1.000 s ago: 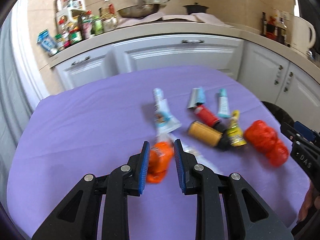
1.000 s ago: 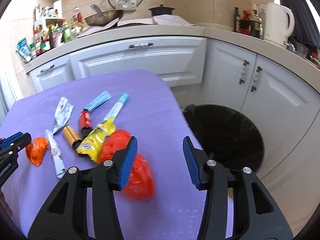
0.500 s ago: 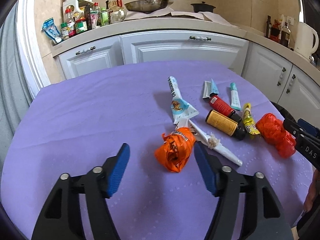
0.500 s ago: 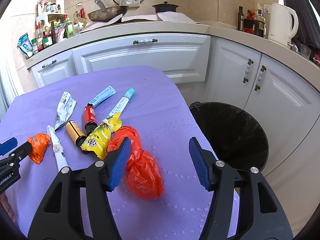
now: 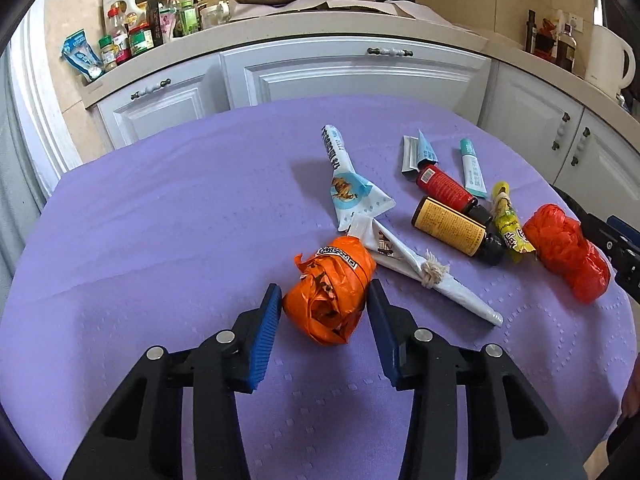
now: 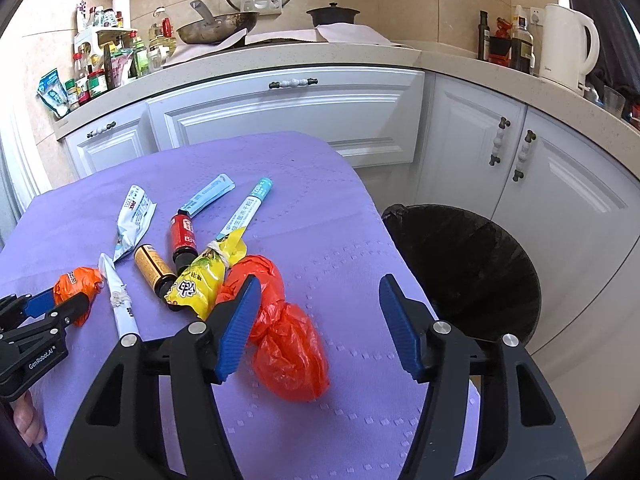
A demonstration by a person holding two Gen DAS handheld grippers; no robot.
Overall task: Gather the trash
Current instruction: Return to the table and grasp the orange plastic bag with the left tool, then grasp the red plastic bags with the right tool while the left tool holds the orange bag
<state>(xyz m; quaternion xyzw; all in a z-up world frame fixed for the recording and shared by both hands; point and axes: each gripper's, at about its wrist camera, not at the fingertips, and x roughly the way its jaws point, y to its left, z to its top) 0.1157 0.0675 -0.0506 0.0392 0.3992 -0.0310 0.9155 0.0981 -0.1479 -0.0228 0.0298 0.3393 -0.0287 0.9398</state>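
The left gripper [image 5: 325, 305] closes around a crumpled orange wrapper [image 5: 330, 290] on the purple cloth [image 5: 160, 220], pads at its sides, contact unclear. The right gripper [image 6: 316, 322] hangs wide open, empty, over a knotted red bag [image 6: 286, 344] near the cloth's edge, beside a black-lined bin [image 6: 472, 264].

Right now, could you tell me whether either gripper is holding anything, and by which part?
Nothing is held yet. The left gripper is closing around the orange wrapper, its pads beside the wrapper's sides; the right gripper is open.
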